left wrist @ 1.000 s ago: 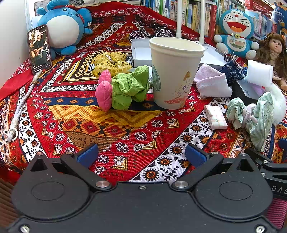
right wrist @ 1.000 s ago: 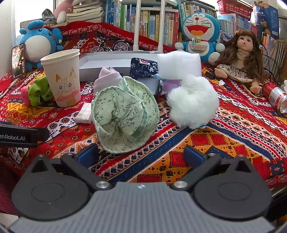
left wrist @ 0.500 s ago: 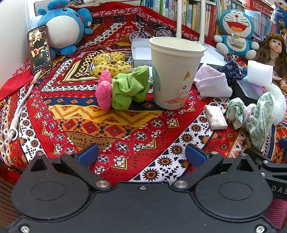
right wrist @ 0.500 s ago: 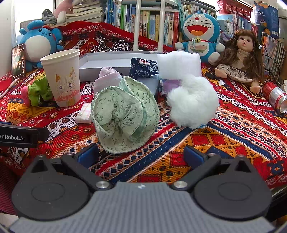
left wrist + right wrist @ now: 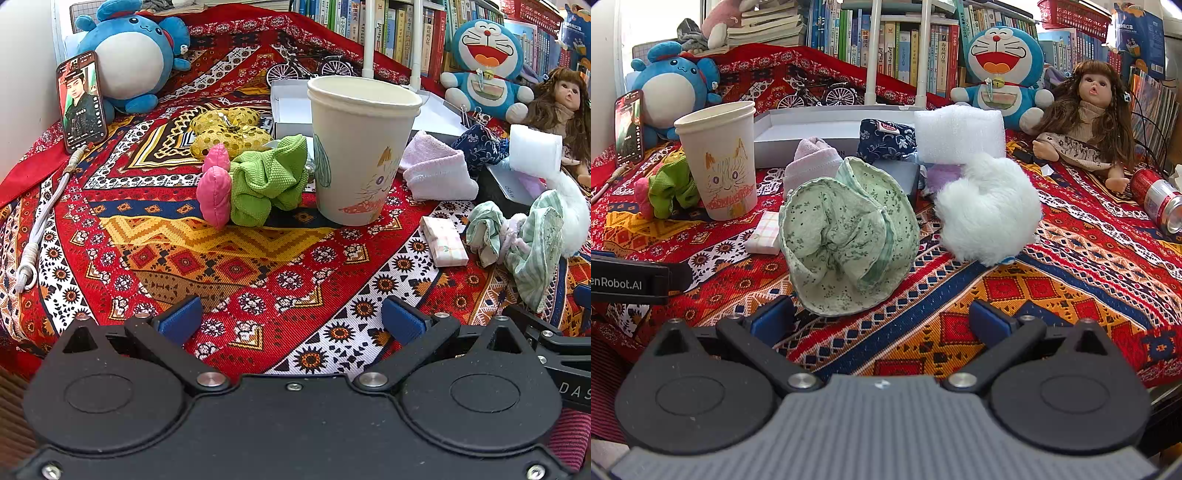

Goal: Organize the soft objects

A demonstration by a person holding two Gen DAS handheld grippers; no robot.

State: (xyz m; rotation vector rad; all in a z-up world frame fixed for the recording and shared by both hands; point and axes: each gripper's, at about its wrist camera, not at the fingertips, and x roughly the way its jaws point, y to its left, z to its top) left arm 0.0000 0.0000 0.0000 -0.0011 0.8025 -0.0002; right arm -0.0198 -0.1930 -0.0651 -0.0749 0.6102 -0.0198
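Your right gripper (image 5: 881, 319), fingers spread and empty: green hat (image 5: 847, 236) lies just ahead, centre frame; your left gripper (image 5: 291, 321), likewise spread, sits farther off.

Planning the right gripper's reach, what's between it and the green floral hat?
Nothing: in the right wrist view only bare patterned cloth separates the open right gripper from the green floral hat.

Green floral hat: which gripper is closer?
Right. The right gripper sits open just in front of the green floral hat; the left gripper, also open, faces the paper cup, hat off to its right.
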